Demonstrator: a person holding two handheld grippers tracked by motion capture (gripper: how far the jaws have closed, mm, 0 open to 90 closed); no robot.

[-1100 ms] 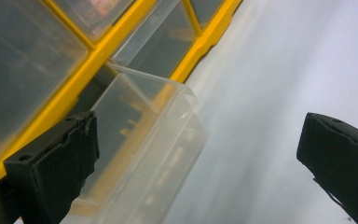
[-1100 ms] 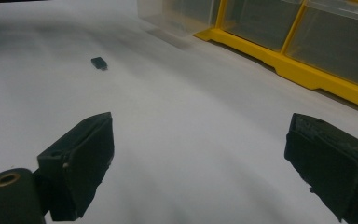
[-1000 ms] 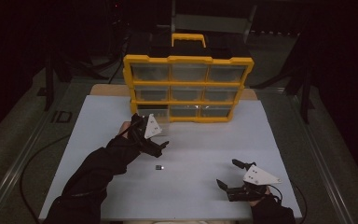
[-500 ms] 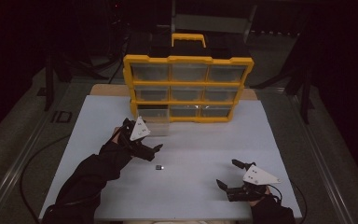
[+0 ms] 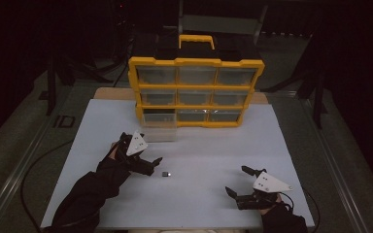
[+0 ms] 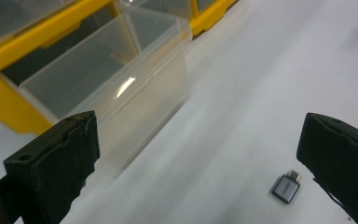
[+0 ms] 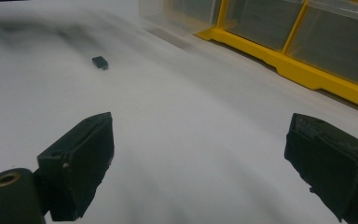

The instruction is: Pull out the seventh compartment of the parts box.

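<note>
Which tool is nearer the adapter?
Left. The left tool hovers just beside the adapter, jaws open; the right tool sits far off toward the table's right.

Black sleeves; hand-held gripper (image 5: 151,164) w/ grey plate.

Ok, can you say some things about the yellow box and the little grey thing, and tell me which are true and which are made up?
1. The little grey adapter lies on the white table. True.
2. The left gripper holds the adapter. False: its jaws are open and the adapter lies on the table, just off one jaw tip.
3. One clear drawer of the yellow box is pulled out. True: the bottom left one.
4. The right gripper is shut tight. False: its jaws are wide apart with nothing between them.
5. The yellow box lies flat on its back. False: it stands upright, handle on top.
</note>
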